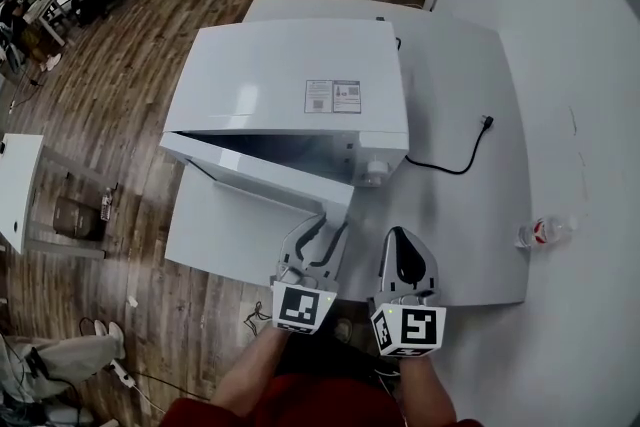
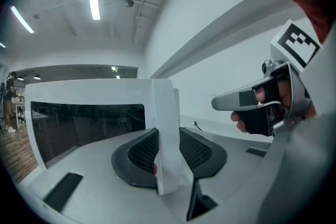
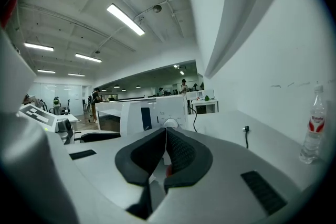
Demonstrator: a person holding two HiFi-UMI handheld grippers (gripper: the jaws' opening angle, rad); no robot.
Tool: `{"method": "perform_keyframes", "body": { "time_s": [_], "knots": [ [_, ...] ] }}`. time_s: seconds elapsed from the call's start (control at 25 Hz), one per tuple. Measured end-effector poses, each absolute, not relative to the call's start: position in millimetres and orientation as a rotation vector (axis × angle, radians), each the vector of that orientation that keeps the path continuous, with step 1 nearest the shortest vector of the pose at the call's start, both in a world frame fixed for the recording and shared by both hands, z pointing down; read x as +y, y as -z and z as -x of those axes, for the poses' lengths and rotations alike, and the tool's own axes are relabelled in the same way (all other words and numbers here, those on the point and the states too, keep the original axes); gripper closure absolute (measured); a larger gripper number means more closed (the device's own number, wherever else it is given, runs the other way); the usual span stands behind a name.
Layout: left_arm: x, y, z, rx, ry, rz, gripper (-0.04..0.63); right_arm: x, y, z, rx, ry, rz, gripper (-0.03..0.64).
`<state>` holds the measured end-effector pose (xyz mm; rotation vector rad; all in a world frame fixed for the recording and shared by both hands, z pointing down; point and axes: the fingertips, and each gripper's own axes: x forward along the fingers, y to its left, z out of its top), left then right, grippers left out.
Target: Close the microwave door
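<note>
A white microwave (image 1: 290, 75) stands on the white table (image 1: 470, 245). Its door (image 1: 270, 177) hangs partly open, swung toward me on the left. My left gripper (image 1: 325, 220) is at the door's free edge. In the left gripper view the door's (image 2: 94, 113) white edge stands between the left gripper's (image 2: 168, 149) two black pads, which close against it. My right gripper (image 1: 398, 237) hovers just right of the left one, in front of the microwave's knob, apart from it. The right gripper (image 3: 166, 152) has its pads together and nothing between them. The microwave's control panel (image 3: 157, 113) lies ahead of it.
A black power cord (image 1: 455, 160) runs from the microwave across the table to the right. Near the table's right edge lies a plastic water bottle (image 1: 545, 231). Wooden floor and other desks lie to the left and behind.
</note>
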<state>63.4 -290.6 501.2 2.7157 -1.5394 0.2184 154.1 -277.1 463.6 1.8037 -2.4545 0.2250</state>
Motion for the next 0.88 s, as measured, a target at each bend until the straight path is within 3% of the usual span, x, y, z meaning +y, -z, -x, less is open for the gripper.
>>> {"method": "perform_keyframes", "body": {
  "time_s": [0.88],
  "knots": [
    [-355.6, -494.4, -78.7, -1.425, -0.179, -2.848, 0.466, -337.8, -466.6, -155.1, -2.387, -0.281, -1.896, 0.589]
  ]
}}
